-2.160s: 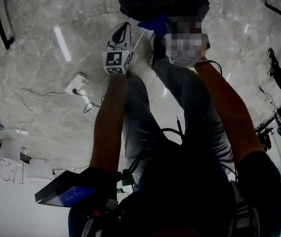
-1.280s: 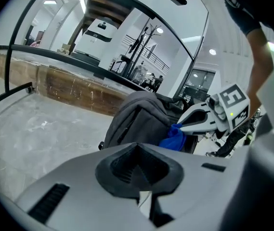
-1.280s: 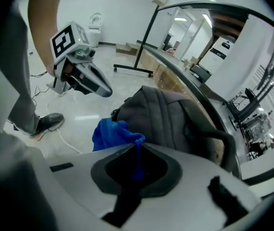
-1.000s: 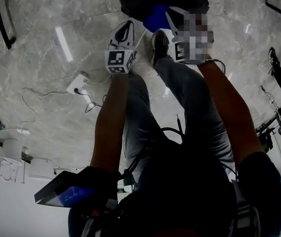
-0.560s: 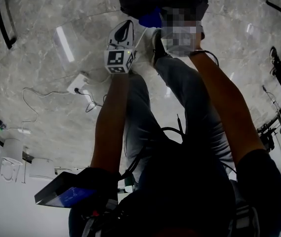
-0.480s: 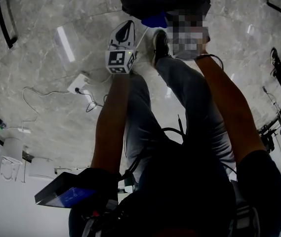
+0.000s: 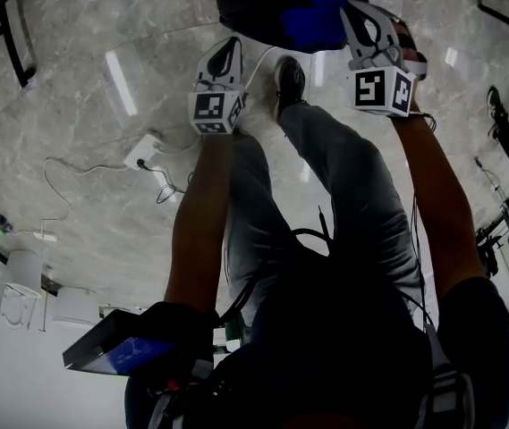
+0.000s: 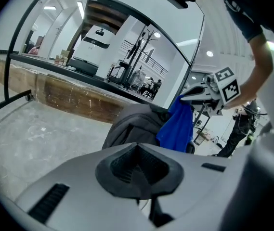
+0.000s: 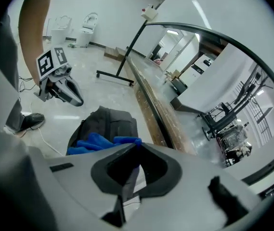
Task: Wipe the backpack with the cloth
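Now the right gripper stands farther to the right in the head view than it did half a second ago, and its marker cube faces the camera squarely. More of the blue cloth shows too, hanging as a broad fold where before only a small corner peeked out. The left gripper sits where it sat, beside the person's dark shoe. Writing is scarce — the cubes carry only black-and-white square markers, and the dark label on the white machine in the left gripper view is too small to read. The right gripper's jaws are nearly together, pinching one edge of the cloth, which drops from them in front of the top of the black backpack. Whether it presses on the fabric cannot be told. The backpack sits on the grey marble floor just beyond the person's feet. The left gripper's jaws are pressed together with nothing between them — it hangs short of the backpack, touching neither it nor the cloth.
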